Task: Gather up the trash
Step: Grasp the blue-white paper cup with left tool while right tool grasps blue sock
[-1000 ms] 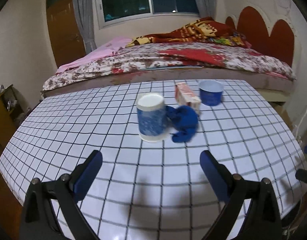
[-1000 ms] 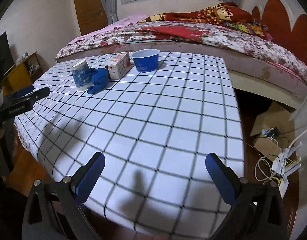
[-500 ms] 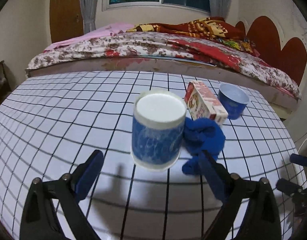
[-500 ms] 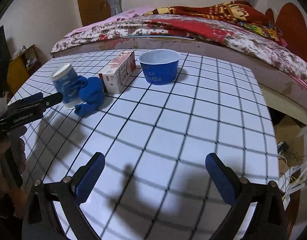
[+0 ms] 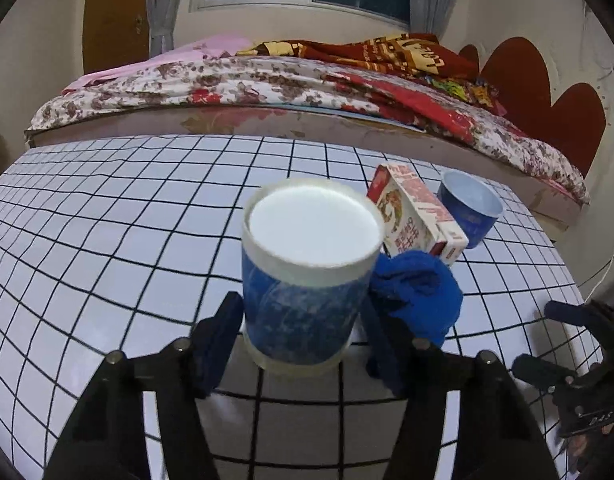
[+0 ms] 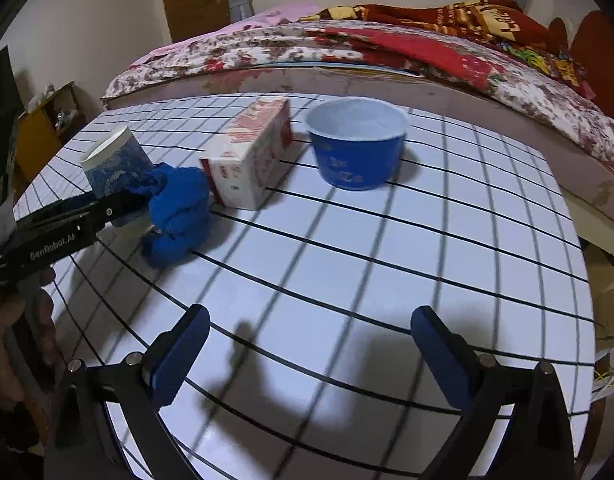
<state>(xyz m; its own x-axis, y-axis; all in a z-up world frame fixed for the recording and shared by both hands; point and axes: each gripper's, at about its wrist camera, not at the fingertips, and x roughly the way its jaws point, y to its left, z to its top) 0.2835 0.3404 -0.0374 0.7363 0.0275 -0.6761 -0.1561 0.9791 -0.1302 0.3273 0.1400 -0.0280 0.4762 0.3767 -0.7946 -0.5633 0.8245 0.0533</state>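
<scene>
Blue-and-white cup (image 5: 307, 280) upright on the checked table (image 5: 107, 240), left of the other trash. Left gripper (image 5: 303, 344) jaws have just been closing, 1 pad each side of the cup; contact unclear. Blue cloth (image 5: 419, 296) touches cup's right, carton (image 5: 415, 216) behind it, blue bowl (image 5: 471, 208) farther right. Right gripper (image 6: 307, 356) wide open, empty, above near table.

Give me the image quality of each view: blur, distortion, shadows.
Left wrist view: sharp at the centre on the blue cup, grid lines bow from fisheye distortion, dark vignette in the corners. Right wrist view: motion-smeared grid lines on the table, and soft shadows of the right tool fall near the table's edge.
</scene>
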